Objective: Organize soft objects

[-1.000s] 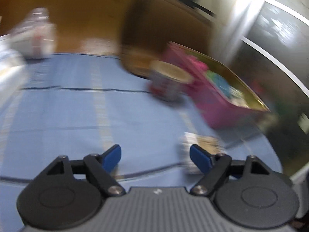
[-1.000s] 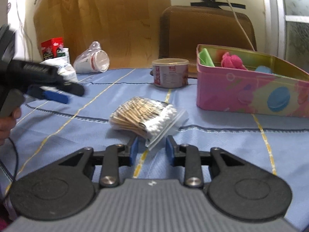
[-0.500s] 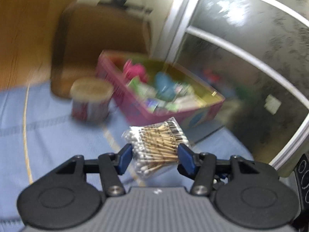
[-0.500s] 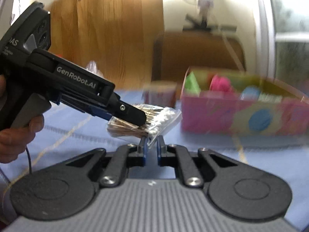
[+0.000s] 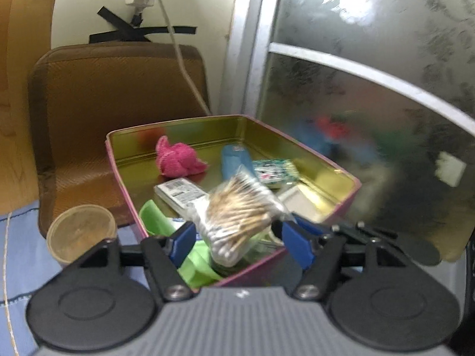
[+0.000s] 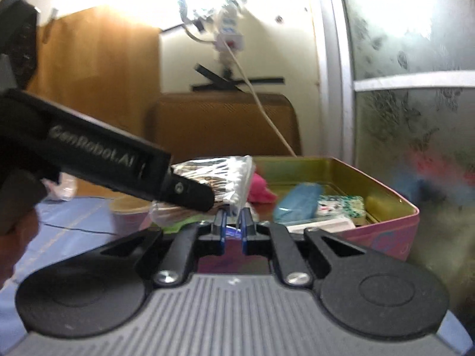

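A clear bag of cotton swabs (image 5: pixel 237 213) hangs over the near end of the pink tin (image 5: pixel 326 166), blurred by motion. My left gripper (image 5: pixel 237 241) frames the bag; its jaws are opening and the blue pads stand just off the bag's sides. In the right wrist view the bag (image 6: pixel 219 175) sits above my right gripper (image 6: pixel 233 225), which is shut on the bag's lower plastic edge. A black finger of the left gripper (image 6: pixel 190 191) crosses in front of the bag. Inside the tin lie a pink cloth (image 5: pixel 178 160), a blue case (image 5: pixel 234 160) and a green packet (image 5: pixel 274 172).
A tub with a tan lid (image 5: pixel 80 231) stands on the blue tablecloth (image 5: pixel 17 252) left of the tin. Behind it are a brown chair back (image 5: pixel 118 103) and a white cable. A frosted glass door (image 5: pixel 371 89) is close on the right. A hand (image 6: pixel 14 237) holds the left gripper.
The bag went from the table up to above the tin, carried between both grippers. The right gripper closed on its edge. The left jaws closed on it, then widened again.
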{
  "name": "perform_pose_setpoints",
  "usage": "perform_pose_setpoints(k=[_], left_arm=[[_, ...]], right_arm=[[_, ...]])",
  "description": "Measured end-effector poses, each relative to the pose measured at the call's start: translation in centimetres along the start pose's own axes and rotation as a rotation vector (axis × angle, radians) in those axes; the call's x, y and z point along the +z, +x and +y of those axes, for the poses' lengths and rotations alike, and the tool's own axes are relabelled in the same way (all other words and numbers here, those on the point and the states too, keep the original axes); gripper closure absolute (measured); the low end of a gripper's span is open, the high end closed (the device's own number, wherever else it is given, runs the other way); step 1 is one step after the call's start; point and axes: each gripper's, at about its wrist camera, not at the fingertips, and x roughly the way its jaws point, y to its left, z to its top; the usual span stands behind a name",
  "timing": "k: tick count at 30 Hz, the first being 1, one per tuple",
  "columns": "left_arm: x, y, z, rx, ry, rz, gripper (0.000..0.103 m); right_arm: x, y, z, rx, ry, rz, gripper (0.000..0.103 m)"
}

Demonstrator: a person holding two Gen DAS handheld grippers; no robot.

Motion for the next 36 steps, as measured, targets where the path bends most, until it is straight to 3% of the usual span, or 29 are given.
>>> perform_pose_setpoints(k=[2, 6, 8, 10, 19, 27, 36], left_arm=[[-0.2, 0.2, 0.2, 0.043, -0.018, -0.003, 0.023], [-0.8, -1.4, 0.7, 0.066, -0.027, -0.041, 0.017], [-1.3, -2.5, 0.8, 0.09, -0.024, -0.07, 0.013], [-1.9, -3.7, 1.0, 0.104, -0.026, -0.084, 0.012], [-5.5, -8.2, 1.4, 0.159, -0.039, -0.088, 0.008], [-9.2, -10.7, 1.7, 0.221, -0.034, -0.051, 0.004], [-11.8, -12.1, 2.0, 0.241, -0.03, -0.029, 0.0]], right_arm=[[0.0, 2.1, -0.2, -0.045, -0.033, 0.034, 0.092], [-0.2, 4.6, -0.7, -0.086, -0.02, 0.068, 0.087], [-0.4, 4.4, -0.8, -0.091, -0.001, 0.057, 0.069], [-0.5, 3.5, -0.7, -0.093, 0.008, 0.034, 0.06], [-1.7, -4.5, -0.2, -0.025, 0.136, -0.027, 0.053], [-2.8, -6.9, 0.5, 0.084, 0.278, 0.105, 0.05], [-3.5, -8.3, 2.1, 0.043, 0.296, 0.156, 0.041]])
